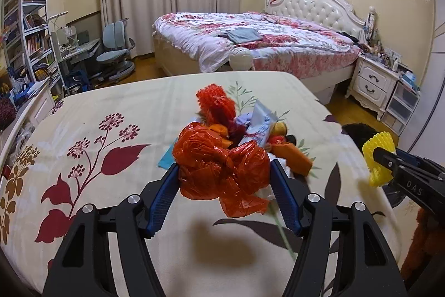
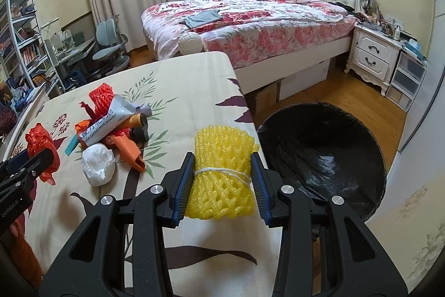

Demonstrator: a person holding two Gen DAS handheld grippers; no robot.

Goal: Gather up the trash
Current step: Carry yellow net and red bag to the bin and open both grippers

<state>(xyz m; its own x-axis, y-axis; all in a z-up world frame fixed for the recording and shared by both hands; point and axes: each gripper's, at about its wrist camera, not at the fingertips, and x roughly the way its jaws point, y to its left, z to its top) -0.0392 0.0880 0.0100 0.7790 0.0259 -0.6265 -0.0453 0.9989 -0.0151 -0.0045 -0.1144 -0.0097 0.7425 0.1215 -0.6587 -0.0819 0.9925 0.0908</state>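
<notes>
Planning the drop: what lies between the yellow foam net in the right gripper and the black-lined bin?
Nothing but the table edge: in the right wrist view the yellow foam net sits just left of the bin.

Two grippers are seen, each closed on one item: the left gripper [image 1: 225, 174] on one red plastic bag [image 1: 222, 169], the right gripper [image 2: 222, 180] on one yellow foam net [image 2: 222, 174]. One red foam net [image 2: 101, 99], one tube [image 2: 108, 121] and one white wad [image 2: 98, 164] are counted at left; one black-lined bin [image 2: 322, 152] at right.

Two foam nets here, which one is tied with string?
The yellow net, held in the right gripper beside the bin; the red net lies untied in the pile.
</notes>
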